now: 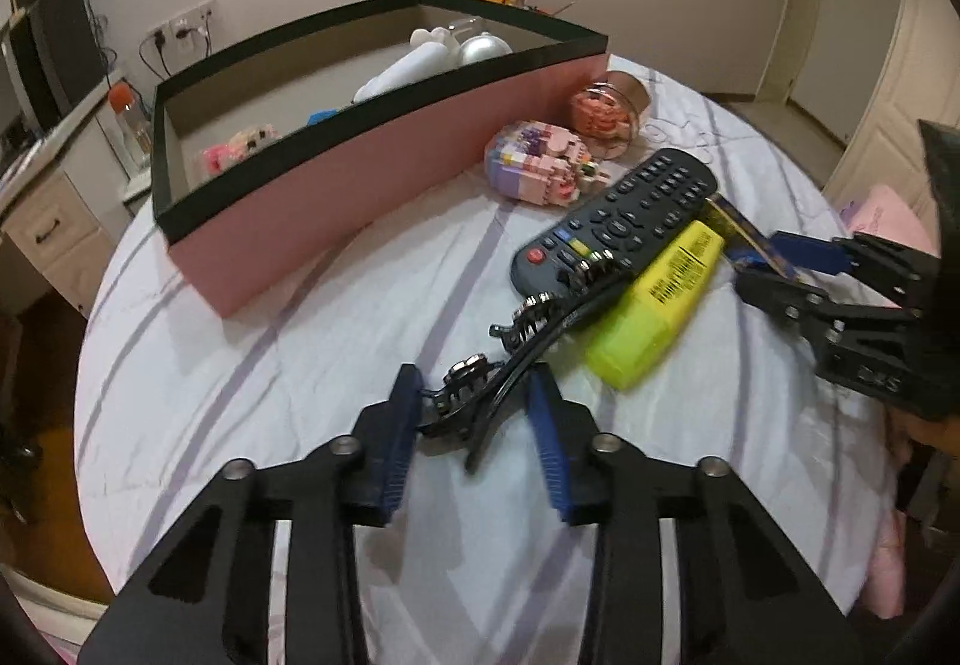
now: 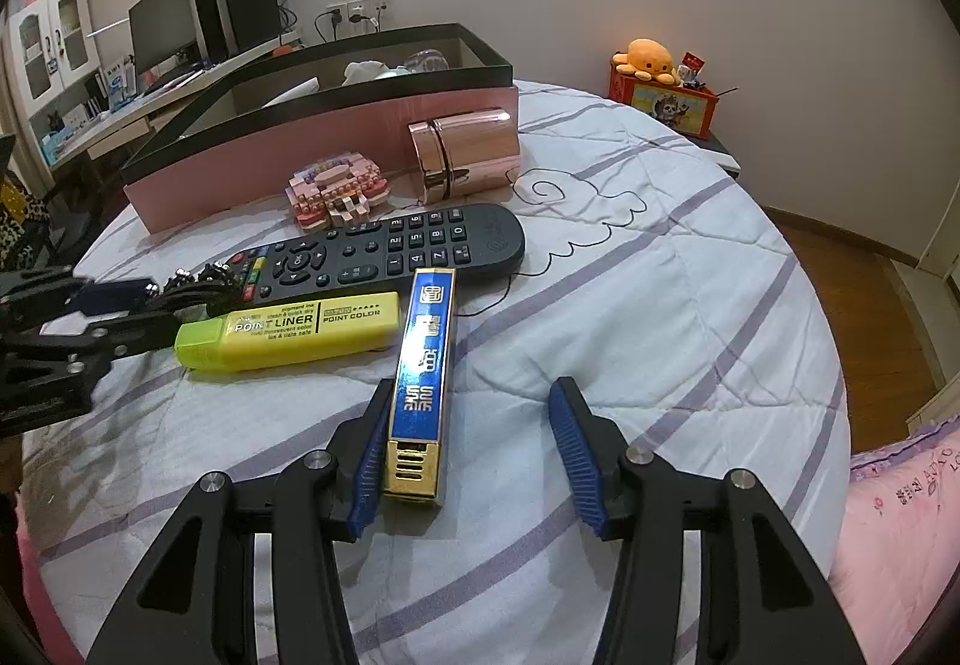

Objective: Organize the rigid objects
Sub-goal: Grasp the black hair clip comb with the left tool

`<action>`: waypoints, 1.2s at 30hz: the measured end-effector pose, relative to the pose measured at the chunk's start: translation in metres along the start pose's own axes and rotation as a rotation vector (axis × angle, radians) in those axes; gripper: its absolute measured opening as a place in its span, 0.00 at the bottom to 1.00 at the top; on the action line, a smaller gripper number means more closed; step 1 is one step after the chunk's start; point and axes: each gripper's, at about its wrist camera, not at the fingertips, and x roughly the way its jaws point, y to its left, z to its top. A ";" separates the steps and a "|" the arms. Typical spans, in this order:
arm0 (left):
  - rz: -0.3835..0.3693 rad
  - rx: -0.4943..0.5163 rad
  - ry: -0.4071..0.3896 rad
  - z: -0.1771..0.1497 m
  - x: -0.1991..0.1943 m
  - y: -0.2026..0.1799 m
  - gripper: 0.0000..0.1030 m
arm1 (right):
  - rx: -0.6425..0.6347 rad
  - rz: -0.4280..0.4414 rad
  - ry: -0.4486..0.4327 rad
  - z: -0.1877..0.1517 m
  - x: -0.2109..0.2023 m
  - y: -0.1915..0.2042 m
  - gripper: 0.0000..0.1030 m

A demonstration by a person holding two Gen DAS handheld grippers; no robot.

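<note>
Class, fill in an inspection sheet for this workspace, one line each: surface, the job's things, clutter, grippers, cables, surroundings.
Surface: bed with white quilt, purple stripes.
Job's things: pink box, open, already holding items; outside it lie the remote, yellow highlighter, blue-and-gold case, black hair clip, brick model and rose-gold container.
Clutter: nothing seen.
Grippers: left gripper open, straddling the hair clip; right gripper open, its left finger against the blue-and-gold case.
Cables: plugs at the wall sockets; thin black line on the quilt, whether cord or stitching I cannot tell.
Surroundings: desk with monitor; orange plush.
</note>
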 end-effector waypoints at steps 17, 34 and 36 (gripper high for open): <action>0.015 -0.038 -0.039 -0.017 -0.020 -0.011 0.68 | 0.009 0.009 -0.002 -0.001 -0.001 -0.001 0.51; 0.030 -0.102 -0.003 -0.040 -0.022 -0.005 0.26 | 0.012 0.015 0.000 -0.001 -0.001 -0.003 0.52; 0.041 -0.101 -0.001 -0.044 -0.027 -0.005 0.26 | 0.012 0.016 -0.001 -0.001 -0.001 -0.003 0.52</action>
